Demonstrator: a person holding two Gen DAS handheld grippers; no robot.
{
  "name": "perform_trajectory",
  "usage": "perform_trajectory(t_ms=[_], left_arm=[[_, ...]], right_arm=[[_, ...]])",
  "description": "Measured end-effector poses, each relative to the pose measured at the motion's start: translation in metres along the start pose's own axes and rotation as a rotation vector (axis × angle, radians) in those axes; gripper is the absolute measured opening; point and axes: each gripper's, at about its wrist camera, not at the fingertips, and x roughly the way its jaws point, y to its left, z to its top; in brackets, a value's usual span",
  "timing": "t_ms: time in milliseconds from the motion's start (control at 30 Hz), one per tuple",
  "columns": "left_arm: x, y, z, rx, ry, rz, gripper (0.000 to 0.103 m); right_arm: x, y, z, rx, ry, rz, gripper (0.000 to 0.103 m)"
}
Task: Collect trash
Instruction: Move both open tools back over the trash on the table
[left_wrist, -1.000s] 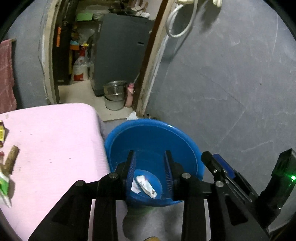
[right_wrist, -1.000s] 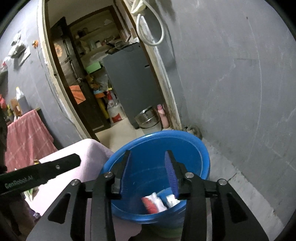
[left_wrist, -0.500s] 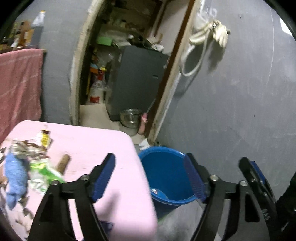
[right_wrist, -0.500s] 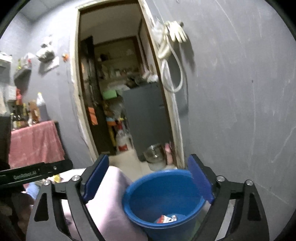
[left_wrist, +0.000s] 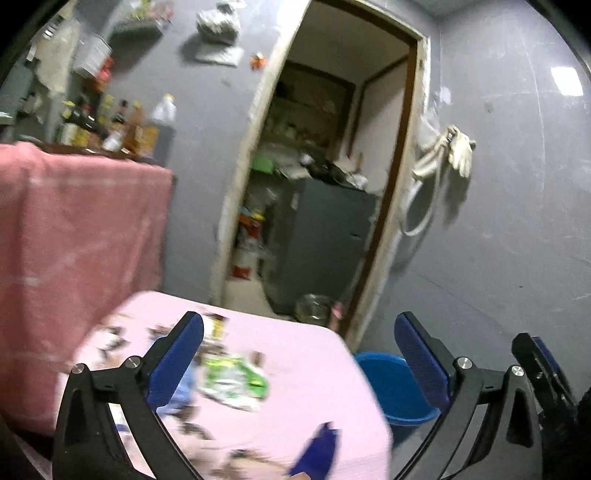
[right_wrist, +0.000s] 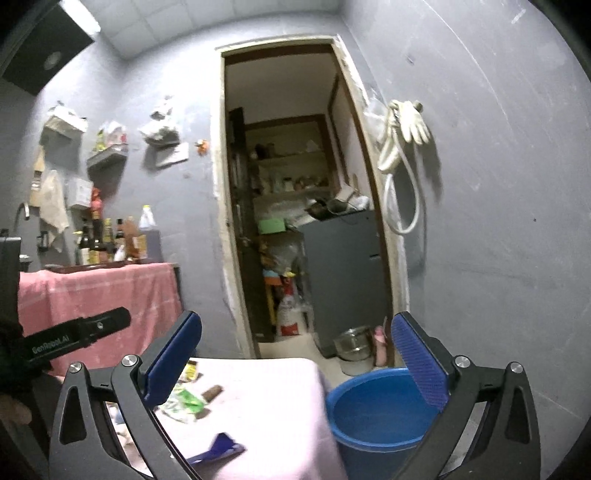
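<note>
A blue bucket (left_wrist: 391, 391) (right_wrist: 380, 406) stands on the floor just right of a pink-covered table (left_wrist: 303, 362) (right_wrist: 266, 387). Scattered trash lies on the table: a green and white wrapper (left_wrist: 232, 380) (right_wrist: 184, 402), a dark blue wrapper (left_wrist: 317, 450) (right_wrist: 218, 450) near the front, and a brown stub (right_wrist: 213, 392). My left gripper (left_wrist: 298, 332) hangs above the table's right part, its jaws opening wide with nothing between them. My right gripper (right_wrist: 295, 332) hangs over the table edge and the bucket, jaws also opening and empty. The bucket's contents are hidden.
Behind the table an open doorway (right_wrist: 295, 184) leads to a grey cabinet (right_wrist: 343, 273), a steel bowl (right_wrist: 352, 345) and a pink bottle (right_wrist: 380, 343) on the floor. A pink-draped counter (right_wrist: 96, 295) with bottles stands at the left. A hose and glove (right_wrist: 402, 147) hang on the right wall.
Both grippers have risen away from the bucket's mouth and swung left toward the table. Their jaws went from nearly closed to wide apart. The littered table has come into view.
</note>
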Motion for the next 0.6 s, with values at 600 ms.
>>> perform_trajectory(t_ms=[600], left_arm=[[-0.042, 0.119, -0.065, 0.025, 0.120, 0.253, 0.101]], right_arm=[[0.028, 0.085, -0.070, -0.051, 0.287, 0.074, 0.103]])
